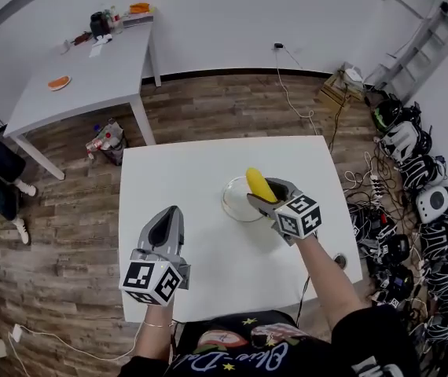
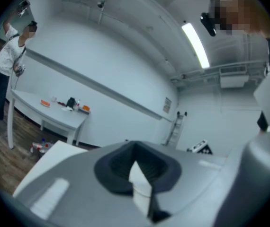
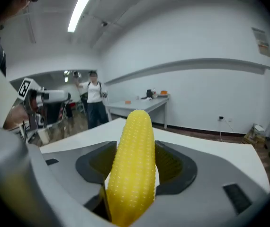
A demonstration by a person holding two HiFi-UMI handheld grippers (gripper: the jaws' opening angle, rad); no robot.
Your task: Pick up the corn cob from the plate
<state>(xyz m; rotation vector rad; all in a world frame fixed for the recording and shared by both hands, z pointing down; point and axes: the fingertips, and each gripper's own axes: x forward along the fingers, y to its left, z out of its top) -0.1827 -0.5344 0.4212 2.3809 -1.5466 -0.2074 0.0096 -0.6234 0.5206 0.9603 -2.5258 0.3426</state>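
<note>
My right gripper (image 1: 269, 195) is shut on a yellow corn cob (image 1: 257, 184), which sticks up out of the jaws above a clear glass plate (image 1: 233, 203) on the white table (image 1: 192, 179). In the right gripper view the corn cob (image 3: 134, 164) fills the gap between the dark pads (image 3: 177, 167), its tip pointing away from the camera. My left gripper (image 1: 166, 228) hovers over the table's near left part, jaws shut with nothing between them; in its own view the left gripper (image 2: 136, 167) points up toward the far wall.
A second white table (image 1: 90, 69) with small items stands at the back left. Helmets and cables (image 1: 413, 187) crowd the floor to the right. A folding ladder (image 1: 420, 42) leans at the back right. A person (image 3: 94, 98) stands by the far table.
</note>
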